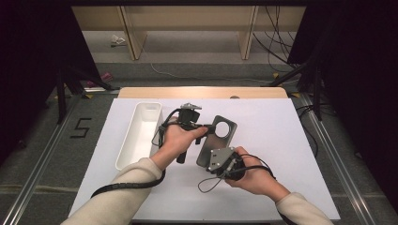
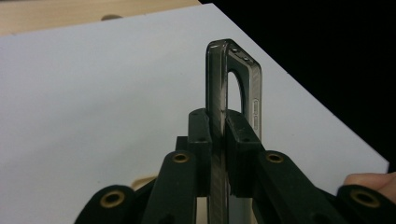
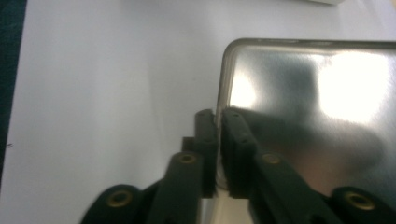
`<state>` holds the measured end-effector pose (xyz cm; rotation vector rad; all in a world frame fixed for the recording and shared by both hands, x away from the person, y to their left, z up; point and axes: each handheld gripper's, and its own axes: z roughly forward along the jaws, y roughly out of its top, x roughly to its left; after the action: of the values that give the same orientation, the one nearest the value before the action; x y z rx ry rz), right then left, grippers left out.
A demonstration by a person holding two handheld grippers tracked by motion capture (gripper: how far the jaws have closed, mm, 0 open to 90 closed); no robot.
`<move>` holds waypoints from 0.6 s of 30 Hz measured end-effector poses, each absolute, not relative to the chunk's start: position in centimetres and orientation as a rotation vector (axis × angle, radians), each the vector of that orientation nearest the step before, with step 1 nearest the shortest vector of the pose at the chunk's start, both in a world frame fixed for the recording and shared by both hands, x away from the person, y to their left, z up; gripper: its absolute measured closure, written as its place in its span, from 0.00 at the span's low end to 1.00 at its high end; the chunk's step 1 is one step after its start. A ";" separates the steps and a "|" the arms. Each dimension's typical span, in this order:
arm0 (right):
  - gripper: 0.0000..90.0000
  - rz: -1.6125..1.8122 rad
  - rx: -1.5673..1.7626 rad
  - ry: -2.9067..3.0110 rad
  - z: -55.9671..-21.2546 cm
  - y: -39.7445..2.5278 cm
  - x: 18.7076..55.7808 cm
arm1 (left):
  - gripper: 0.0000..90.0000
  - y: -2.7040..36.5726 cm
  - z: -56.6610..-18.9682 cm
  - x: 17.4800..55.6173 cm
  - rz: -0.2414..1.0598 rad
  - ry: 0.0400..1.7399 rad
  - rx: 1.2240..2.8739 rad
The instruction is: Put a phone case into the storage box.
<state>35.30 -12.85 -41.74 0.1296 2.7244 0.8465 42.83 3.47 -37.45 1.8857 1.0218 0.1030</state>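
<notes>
A dark translucent phone case (image 1: 217, 139) with a round camera hole is held above the white table between both grippers. My left gripper (image 1: 210, 128) is shut on its upper edge; the left gripper view shows the phone case (image 2: 236, 79) edge-on between the black pads (image 2: 201, 140). My right gripper (image 1: 210, 157) is shut on the lower corner; in the right gripper view the phone case (image 3: 317, 107) shows its glossy inner face, clamped at its rim by the pads (image 3: 233, 140).
A long white tray (image 1: 141, 133) lies empty at the left of the white tabletop (image 1: 272, 140). Beyond the far edge are a wooden strip (image 1: 202, 92), floor cables and dark stands. Black curtains flank both sides.
</notes>
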 end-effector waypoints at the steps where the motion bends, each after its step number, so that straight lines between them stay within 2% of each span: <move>1: 0.83 0.857 0.140 2.710 -41.8 -12.9 35.4 | 0.91 3.6 -37.5 42.8 0.119 1.006 1.881; 2: 0.75 0.868 0.161 2.697 -41.8 -13.0 35.5 | 0.91 3.7 -37.5 42.8 0.143 0.996 1.876; 3: 0.58 0.895 0.226 2.657 -41.8 -13.3 35.7 | 0.91 4.1 -37.5 42.7 0.198 0.953 1.874; 4: 0.58 0.895 0.226 2.657 -41.8 -13.3 35.7 | 0.91 4.1 -37.5 42.7 0.198 0.953 1.874; 5: 0.49 0.932 0.282 2.640 -41.8 -13.6 35.9 | 0.90 4.3 -37.4 42.7 0.216 0.938 1.871; 9: 0.43 0.975 0.366 2.626 -41.7 -14.3 36.2 | 0.90 5.4 -37.5 42.4 0.287 0.902 1.846; 11: 0.34 1.031 0.444 2.589 -41.7 -15.0 36.4 | 0.90 6.2 -37.5 42.3 0.331 0.895 1.837; 13: 0.32 1.047 0.472 2.574 -41.7 -15.3 36.4 | 0.90 7.0 -37.6 42.1 0.351 0.902 1.808; 14: 0.27 1.068 0.511 2.546 -41.7 -15.8 36.5 | 0.90 7.4 -37.7 42.0 0.362 0.903 1.794; 18: 0.22 1.100 0.581 2.510 -41.7 -16.6 36.7 | 0.90 8.9 -37.9 41.3 0.426 0.888 1.755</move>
<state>36.71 -16.57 -41.75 0.5810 2.5098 1.0998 41.35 8.92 -37.89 1.7551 0.8880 0.4260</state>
